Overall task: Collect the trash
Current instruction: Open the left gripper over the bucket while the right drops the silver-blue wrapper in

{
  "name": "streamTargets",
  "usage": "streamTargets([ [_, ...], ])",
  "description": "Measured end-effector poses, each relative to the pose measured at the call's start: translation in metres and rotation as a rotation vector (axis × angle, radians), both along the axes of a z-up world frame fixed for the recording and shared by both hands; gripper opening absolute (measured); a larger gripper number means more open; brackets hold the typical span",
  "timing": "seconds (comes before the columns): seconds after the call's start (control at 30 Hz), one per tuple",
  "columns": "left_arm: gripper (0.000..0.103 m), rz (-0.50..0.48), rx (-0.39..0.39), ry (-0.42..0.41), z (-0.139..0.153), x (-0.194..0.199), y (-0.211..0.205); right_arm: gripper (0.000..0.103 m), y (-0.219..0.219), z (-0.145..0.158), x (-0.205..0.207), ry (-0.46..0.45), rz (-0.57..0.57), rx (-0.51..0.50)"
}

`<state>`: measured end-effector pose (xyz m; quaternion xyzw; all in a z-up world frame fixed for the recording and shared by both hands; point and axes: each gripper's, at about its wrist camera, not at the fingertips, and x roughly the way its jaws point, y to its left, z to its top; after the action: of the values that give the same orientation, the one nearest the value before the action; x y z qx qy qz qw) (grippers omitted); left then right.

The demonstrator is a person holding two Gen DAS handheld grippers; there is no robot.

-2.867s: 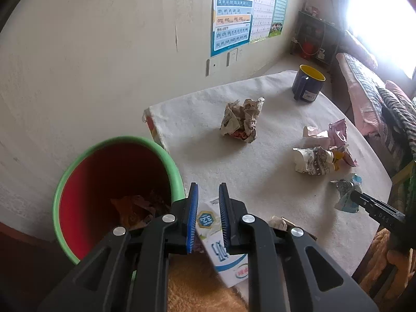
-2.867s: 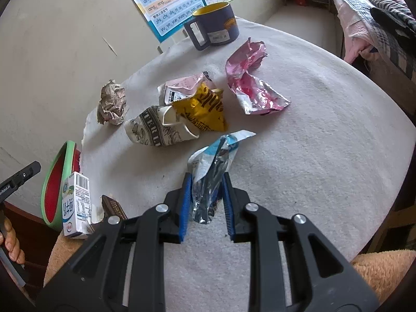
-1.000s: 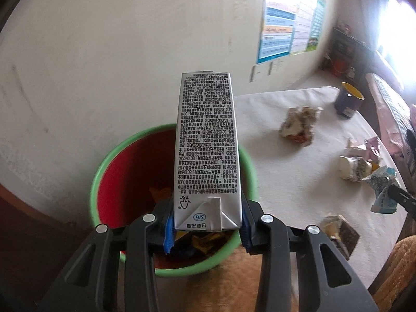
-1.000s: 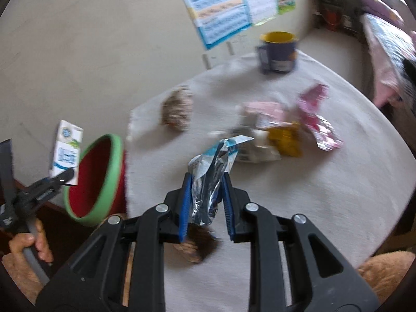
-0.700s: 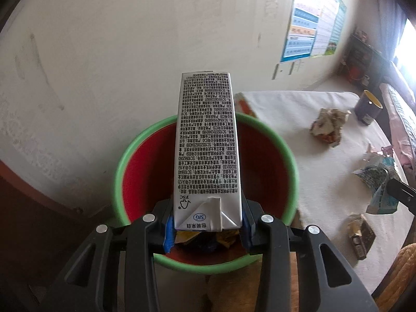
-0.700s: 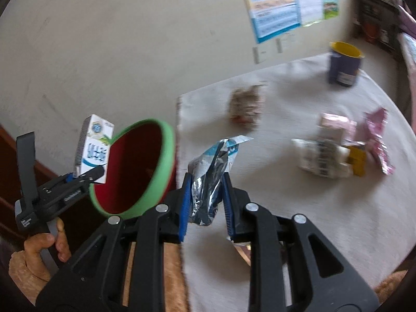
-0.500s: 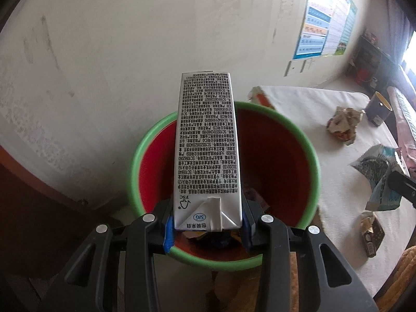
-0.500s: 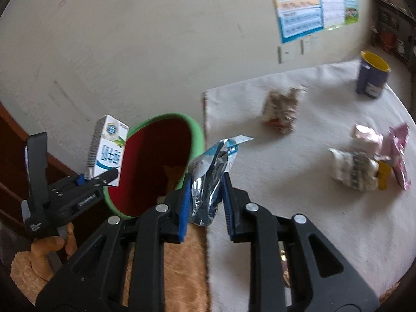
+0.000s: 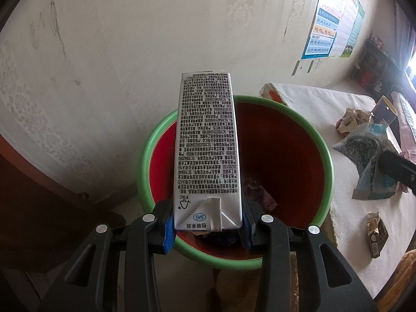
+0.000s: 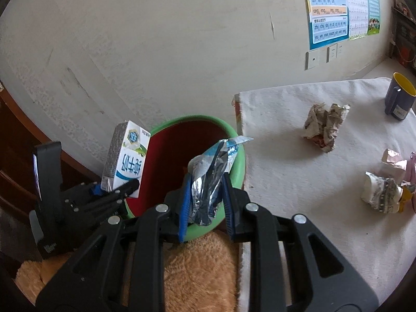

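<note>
Standing on end in the closed jaws of the left gripper (image 9: 206,230), the milk carton (image 9: 206,153) hangs directly over the green-rimmed red bin (image 9: 299,119), while the right gripper (image 10: 205,209), clamped on a foil wrapper (image 10: 212,179), hovers at the bin's near rim.

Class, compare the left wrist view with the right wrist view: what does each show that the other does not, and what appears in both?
Left wrist only: trash lying at the bottom of the bin, and a small brown wrapper near the table edge.
Right wrist only: the carton's blue-and-white front face, a pink wrapper, and wall sockets.
Both: the left gripper clamping the milk carton, the right gripper clamping the foil wrapper, the mug and the crumpled paper.
</note>
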<state>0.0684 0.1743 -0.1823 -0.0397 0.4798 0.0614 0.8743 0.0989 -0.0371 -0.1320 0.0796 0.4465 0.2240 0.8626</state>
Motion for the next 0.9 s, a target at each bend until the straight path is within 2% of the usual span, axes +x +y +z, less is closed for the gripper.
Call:
streamTargets([
  [0.9, 0.036, 0.009, -0.019, 0.036, -0.015, 0.0, 0.009, 0.023, 0.019, -0.007, 0.011, 0.024, 0.022, -0.014],
])
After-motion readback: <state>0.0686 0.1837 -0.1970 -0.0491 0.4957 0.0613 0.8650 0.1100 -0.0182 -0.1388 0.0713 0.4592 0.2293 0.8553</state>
